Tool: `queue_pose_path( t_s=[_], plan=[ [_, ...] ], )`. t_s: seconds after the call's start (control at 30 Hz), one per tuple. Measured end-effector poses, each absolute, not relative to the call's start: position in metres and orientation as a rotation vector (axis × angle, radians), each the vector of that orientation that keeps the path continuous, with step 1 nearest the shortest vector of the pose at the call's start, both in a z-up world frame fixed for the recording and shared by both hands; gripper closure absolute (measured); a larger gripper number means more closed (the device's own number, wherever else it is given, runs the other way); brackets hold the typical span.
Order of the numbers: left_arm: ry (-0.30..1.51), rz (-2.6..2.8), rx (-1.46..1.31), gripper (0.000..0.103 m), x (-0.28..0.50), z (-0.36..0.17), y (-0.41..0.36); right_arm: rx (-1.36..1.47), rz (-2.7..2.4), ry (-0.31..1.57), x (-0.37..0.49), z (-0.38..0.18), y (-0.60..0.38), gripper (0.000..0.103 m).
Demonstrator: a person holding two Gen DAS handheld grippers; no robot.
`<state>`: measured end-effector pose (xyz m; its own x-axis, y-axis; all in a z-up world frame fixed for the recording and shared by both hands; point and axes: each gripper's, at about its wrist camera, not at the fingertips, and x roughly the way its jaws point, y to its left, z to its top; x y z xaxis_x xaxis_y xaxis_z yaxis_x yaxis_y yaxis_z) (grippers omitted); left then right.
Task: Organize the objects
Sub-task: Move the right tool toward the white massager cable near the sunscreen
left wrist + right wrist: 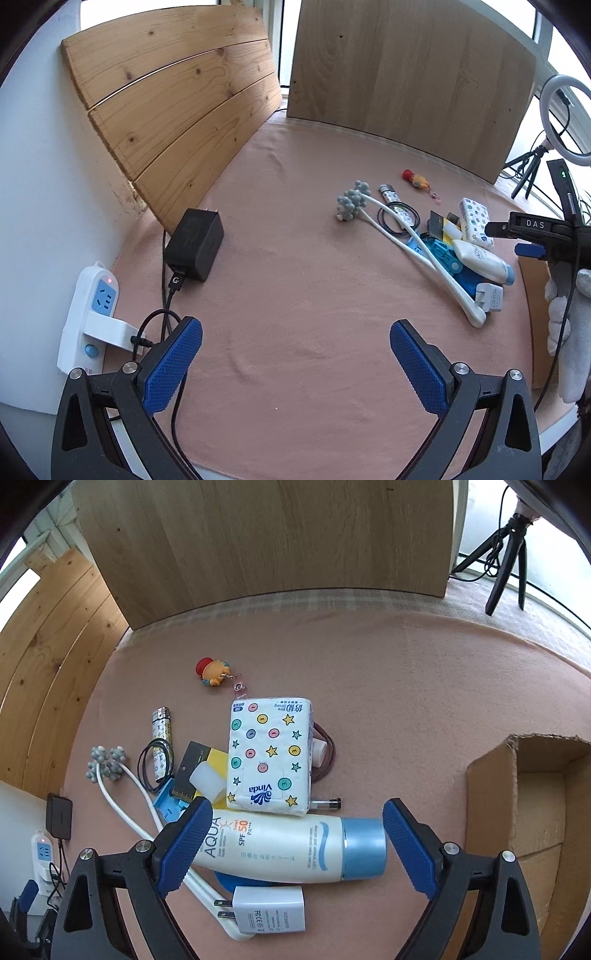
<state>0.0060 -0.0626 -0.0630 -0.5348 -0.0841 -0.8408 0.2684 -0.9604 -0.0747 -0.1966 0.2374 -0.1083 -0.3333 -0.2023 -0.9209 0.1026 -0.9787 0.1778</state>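
A heap of small items lies on the pink cloth. My right gripper (293, 843) is open, its blue pads on either side of a white sunscreen bottle (280, 851) with a blue cap, lying flat. Behind the bottle sits a patterned tissue pack (269, 755). A white wall charger (269, 910) lies in front of it. A white two-armed massager (110, 766), a black hair tie (155, 764) and a red-orange keychain toy (212, 672) lie to the left. My left gripper (295, 363) is open above bare cloth, well left of the heap (443, 243).
An open cardboard box (535, 801) stands to the right of the heap. A black power adapter (194, 243) and white power strip (88, 317) lie at the left edge. Wooden boards (406, 77) stand along the back. A ring light on a tripod (554, 125) is at far right.
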Motion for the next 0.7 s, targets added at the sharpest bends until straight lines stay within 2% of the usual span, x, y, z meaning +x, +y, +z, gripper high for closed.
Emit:
queue_pose_path(
  t_s=[0.13, 0.27, 0.4, 0.6, 0.7],
  plan=[
    [0.322, -2.548, 1.389, 0.000, 0.010, -0.064, -0.073, 1.770, -2.341, -0.107, -0.199, -0.128, 0.234, 0.012],
    [0.316, -2.560, 1.398, 0.000, 0.008, -0.064, -0.069, 1.781, -2.330, -0.247, -0.183, -0.137, 0.243, 0.012],
    [0.303, -2.587, 1.417, 0.000, -0.001, -0.063, -0.059, 1.794, -2.278, -0.304, -0.160, -0.139, 0.243, 0.012],
    [0.265, -2.626, 1.457, 0.000, -0.012, -0.065, -0.039, 1.840, -2.235, -0.279, -0.120, -0.150, 0.237, 0.013],
    [0.257, -2.632, 1.475, 0.000, -0.016, -0.069, -0.034, 1.844, -2.227, -0.245, -0.103, -0.152, 0.231, 0.022]
  ],
)
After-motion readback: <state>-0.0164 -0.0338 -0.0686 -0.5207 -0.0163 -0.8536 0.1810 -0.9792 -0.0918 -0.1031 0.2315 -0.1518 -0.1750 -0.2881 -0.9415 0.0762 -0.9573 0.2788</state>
